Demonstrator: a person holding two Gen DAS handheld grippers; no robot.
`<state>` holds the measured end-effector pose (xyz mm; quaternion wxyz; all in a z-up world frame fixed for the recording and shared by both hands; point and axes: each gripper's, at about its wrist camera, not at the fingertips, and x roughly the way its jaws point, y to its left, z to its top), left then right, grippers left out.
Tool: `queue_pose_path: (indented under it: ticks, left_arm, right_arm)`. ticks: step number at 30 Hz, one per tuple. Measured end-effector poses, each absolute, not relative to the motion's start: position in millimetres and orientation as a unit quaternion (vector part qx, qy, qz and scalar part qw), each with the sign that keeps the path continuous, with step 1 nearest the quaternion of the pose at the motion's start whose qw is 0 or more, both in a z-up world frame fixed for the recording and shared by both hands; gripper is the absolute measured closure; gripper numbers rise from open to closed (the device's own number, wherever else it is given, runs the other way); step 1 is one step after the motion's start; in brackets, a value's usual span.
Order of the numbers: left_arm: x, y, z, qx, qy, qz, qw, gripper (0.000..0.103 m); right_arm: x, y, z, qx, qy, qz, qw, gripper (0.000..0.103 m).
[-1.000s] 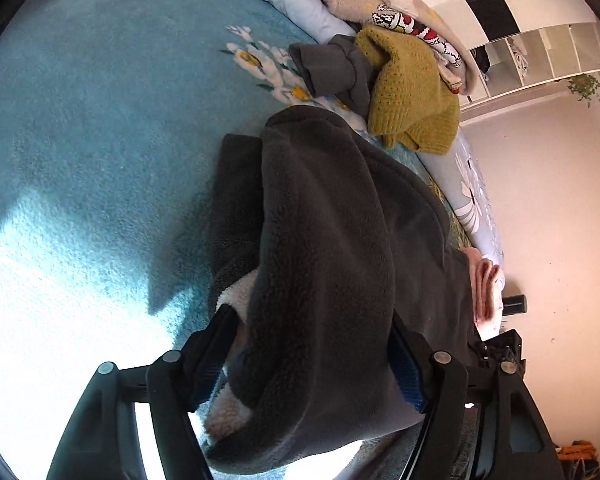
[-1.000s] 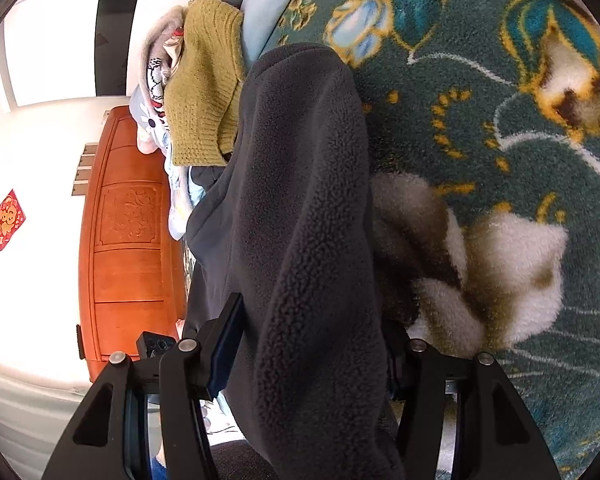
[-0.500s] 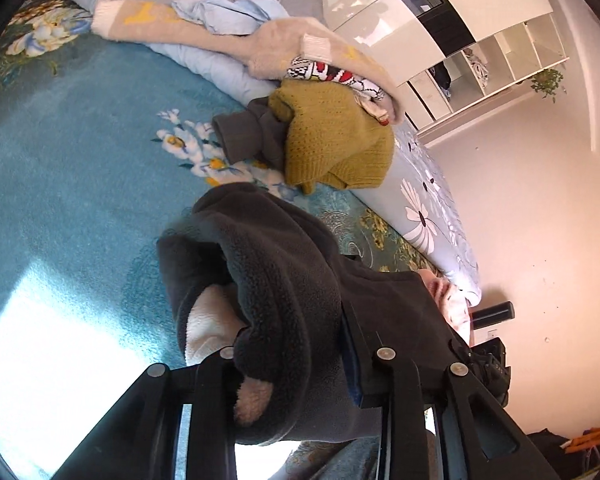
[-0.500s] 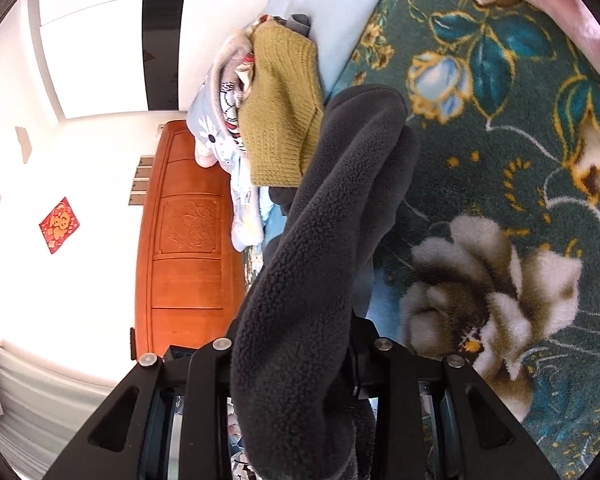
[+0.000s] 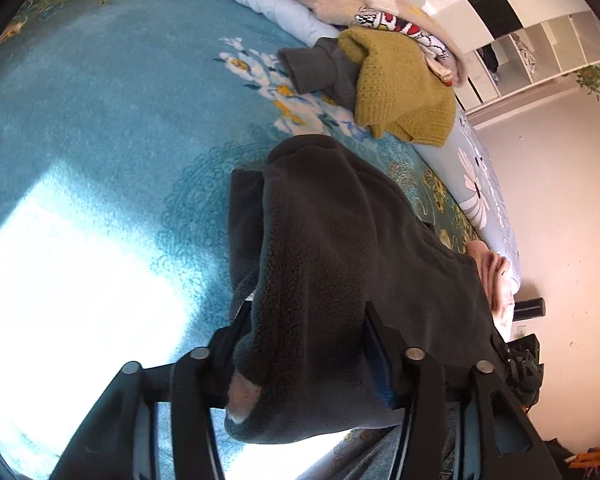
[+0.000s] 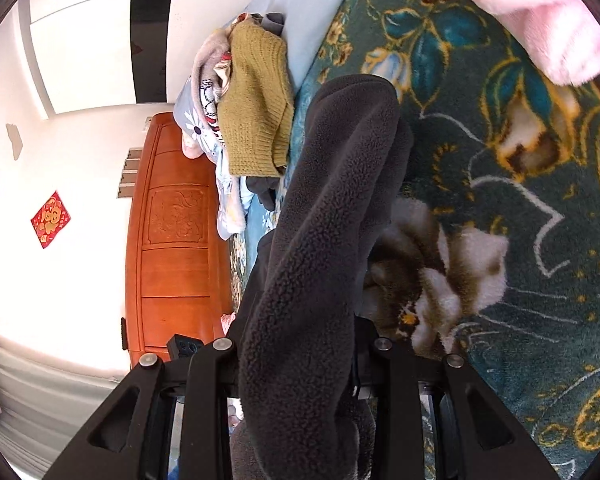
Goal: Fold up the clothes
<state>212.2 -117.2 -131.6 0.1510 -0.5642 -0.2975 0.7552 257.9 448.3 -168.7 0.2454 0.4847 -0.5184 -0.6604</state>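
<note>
A dark grey fleece garment lies bunched on the blue floral blanket. My left gripper is shut on its near end, where a patch of pale lining shows. In the right wrist view the same fleece runs forward as a thick fold over the dark teal flowered part of the blanket. My right gripper is shut on it, and the cloth hides both fingertips.
A heap of clothes lies past the fleece, with a mustard knit sweater on top, beside a small grey piece. A pink garment sits at upper right. An orange wooden headboard stands at the left.
Both grippers have narrowed onto the fleece since one second ago. In the last half second the left view has tipped down towards the blanket and the fleece lies longer in front.
</note>
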Motion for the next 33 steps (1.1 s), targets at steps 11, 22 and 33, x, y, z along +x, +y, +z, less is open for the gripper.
queue_pose_path:
  ticks: [11,22,33]
  left_arm:
    - [233,-135,-192,-0.535,-0.496,0.657,0.192,0.005]
    - [216,-102,-177,-0.562,-0.398,0.698,0.197,0.001]
    - [204,-91,-163,-0.567,-0.354,0.730,0.144,0.037]
  right_arm:
    - [264,453,-197,0.485,-0.545,-0.642,0.234,0.068]
    - [266,452,-203,0.490,-0.545,-0.641,0.227,0.067]
    - [268,454,-206,0.487,-0.552,-0.646,0.205,0.064]
